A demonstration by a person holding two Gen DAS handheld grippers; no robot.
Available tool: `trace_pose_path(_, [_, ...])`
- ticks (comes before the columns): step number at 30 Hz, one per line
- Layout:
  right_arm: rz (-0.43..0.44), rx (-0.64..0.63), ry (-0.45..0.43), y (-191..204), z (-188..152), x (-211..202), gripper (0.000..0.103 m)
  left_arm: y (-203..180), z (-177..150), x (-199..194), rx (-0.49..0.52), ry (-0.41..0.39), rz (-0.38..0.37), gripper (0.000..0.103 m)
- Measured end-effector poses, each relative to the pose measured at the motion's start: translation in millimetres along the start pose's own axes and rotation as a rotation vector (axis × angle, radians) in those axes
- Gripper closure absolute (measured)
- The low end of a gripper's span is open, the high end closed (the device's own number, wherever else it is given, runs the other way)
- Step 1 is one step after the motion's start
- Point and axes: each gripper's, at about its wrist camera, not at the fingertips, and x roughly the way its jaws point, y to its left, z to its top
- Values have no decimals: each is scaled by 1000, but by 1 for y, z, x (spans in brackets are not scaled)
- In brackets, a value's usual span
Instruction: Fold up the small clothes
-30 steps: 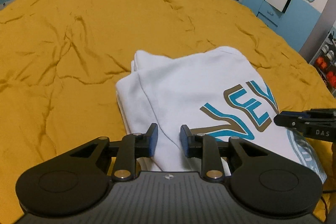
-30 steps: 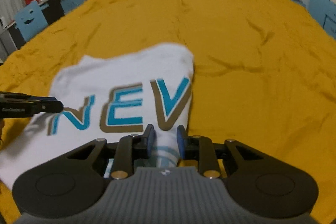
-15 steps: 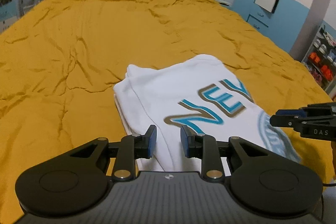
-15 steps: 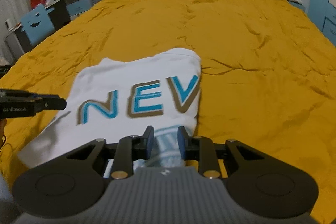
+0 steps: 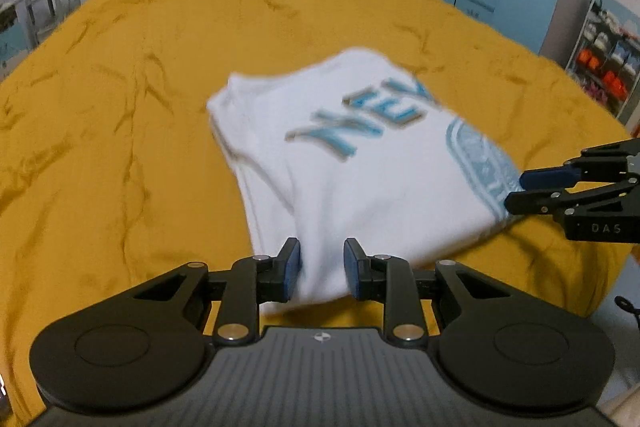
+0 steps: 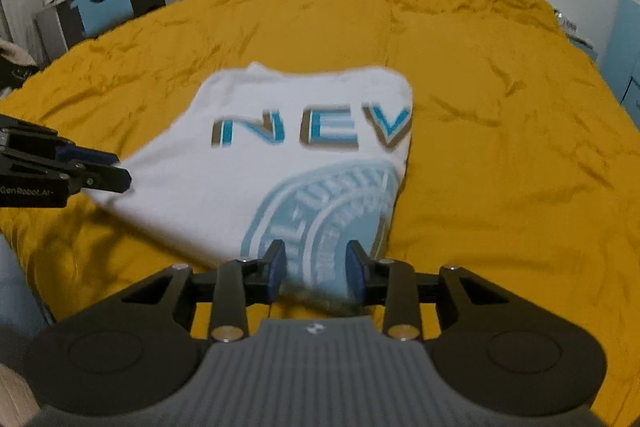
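White folded shirt on yellow bedspread, near edge between both claws' pads. Left gripper narrowly parted, contact unclear; right gripper jaws opening. Lettering runs left-right.

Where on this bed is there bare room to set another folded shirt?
Bare yellow bedspread lies right of the white shirt, beyond it toward the headboard, and left of it. The near edge is crowded by both tongs.

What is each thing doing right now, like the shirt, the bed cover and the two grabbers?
White shirt: folded into a bundle, lying on the bed, NEV lettering and round blue print facing up.
Yellow bed cover: spread out, wrinkled.
Left gripper: jaws apart, the shirt's near edge showing between them.
Right gripper: jaws opening, the shirt's printed edge showing between them.
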Motion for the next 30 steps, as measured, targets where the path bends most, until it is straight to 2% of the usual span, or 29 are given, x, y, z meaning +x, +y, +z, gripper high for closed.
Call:
trace_pose_path(3, [0, 4, 37, 1, -12, 11, 73, 4, -10, 14, -10, 44, -6, 73])
trace_pose_path(8, [-1, 5, 53, 2, -26, 30, 73, 0, -23, 28, 26, 54, 10, 73])
trace_pose_path(16, [12, -12, 22, -2, -45, 43, 73, 5, -39, 34, 36, 9, -14, 74])
trace_pose_path(24, [-10, -24, 67, 4, -29, 40, 73, -2, -34, 20, 45, -25, 16, 73])
trace_pose_path(26, [-23, -36, 81, 8, -21, 35, 70, -5, -30, 11, 56, -45, 32, 69])
trace_pose_path(27, [-28, -38, 80, 10, -17, 31, 64, -7, -29, 6, 61, -57, 38, 66])
trace_pose_path(28, [-24, -37, 77, 11, -14, 26, 52, -9, -27, 1, 67, -75, 43, 60])
trace_pose_path(30, [0, -36, 49, 14, -9, 13, 41, -15, -24, -12, 81, -121, 50, 51])
